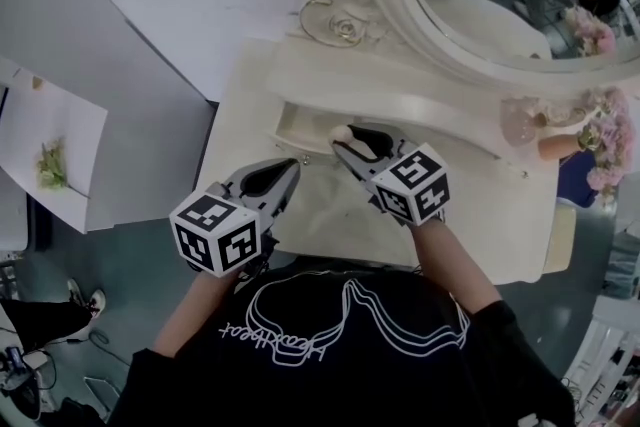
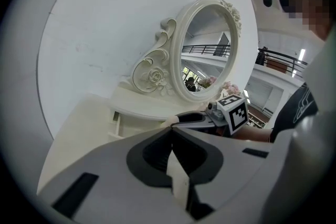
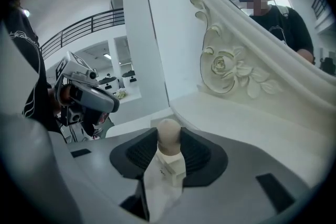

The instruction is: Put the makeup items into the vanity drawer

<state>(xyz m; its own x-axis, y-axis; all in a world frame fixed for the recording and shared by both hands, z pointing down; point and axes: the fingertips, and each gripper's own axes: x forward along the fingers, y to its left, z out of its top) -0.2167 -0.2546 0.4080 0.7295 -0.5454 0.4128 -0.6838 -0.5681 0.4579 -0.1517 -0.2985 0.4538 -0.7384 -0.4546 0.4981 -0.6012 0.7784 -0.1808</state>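
My right gripper (image 1: 343, 137) is shut on a makeup tube (image 3: 167, 168) with a white body and a rounded beige cap (image 3: 169, 132). The cap pokes out past the jaw tips. In the head view it hangs over the open cream drawer (image 1: 296, 127) of the vanity (image 1: 250, 105). My left gripper (image 1: 292, 167) sits just left of it and nearer to me, above the table's front, shut with nothing between its jaws (image 2: 170, 130). The left gripper view shows the right gripper (image 2: 184, 119) with the tube's beige tip (image 2: 170, 121) beside the drawer's side (image 2: 116, 124).
An oval mirror (image 1: 500, 5) in a carved white frame stands behind the drawer. A glass dish (image 1: 520, 120) and pink flowers (image 1: 612, 150) are at the vanity's right end. A white sheet with a green sprig (image 1: 50, 160) lies at the left.
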